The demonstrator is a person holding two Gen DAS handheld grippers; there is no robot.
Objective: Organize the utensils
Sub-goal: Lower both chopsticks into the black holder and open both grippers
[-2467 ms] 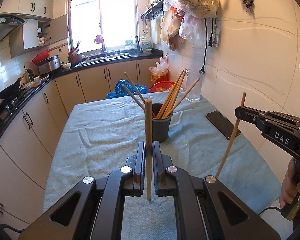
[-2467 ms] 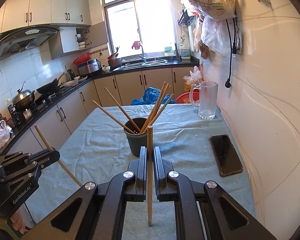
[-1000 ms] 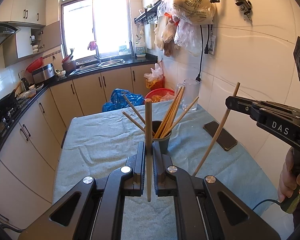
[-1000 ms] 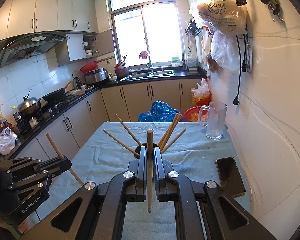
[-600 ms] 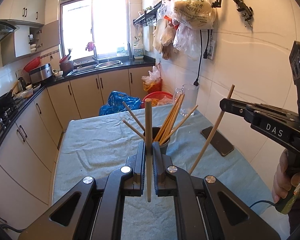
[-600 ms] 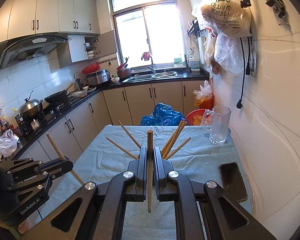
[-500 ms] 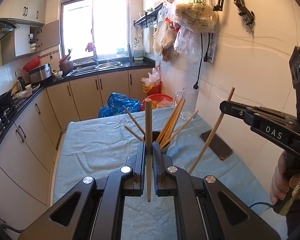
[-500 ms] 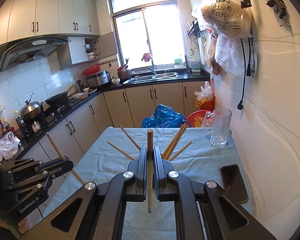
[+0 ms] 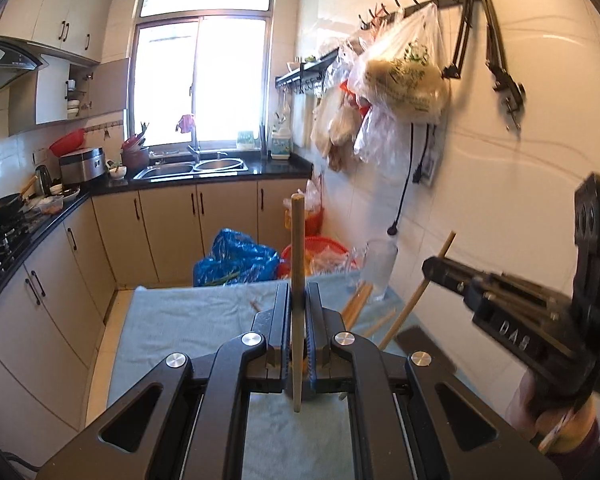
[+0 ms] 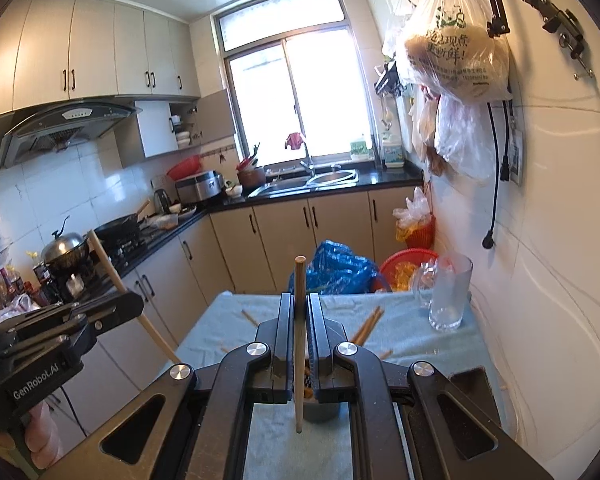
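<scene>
Left gripper (image 9: 298, 312): its jaws are pinched tight on a chopstick (image 9: 297, 280), gripped near the lower half so most of the stick stands upright above the fingers, likely so the lower tip can be aimed downward.
Right gripper (image 10: 299, 316): clamped the same way on a second chopstick (image 10: 299, 320), also near vertical, tip hanging free below the jaws.
Holder cup (image 10: 320, 410): sits on the cloth-covered table (image 10: 404, 340), mostly hidden under the right gripper; only part of its dark wall shows.
Chopsticks already in the cup (image 10: 366, 326): they fan outward, leaning on the rim, which leaves the middle open.
Stage: both sticks look lifted over the cup, probably ready to be lowered in.
Risk: a tilted stick could knock the leaning ones.
Glass mug (image 10: 448, 296): stands well apart, near the wall.
</scene>
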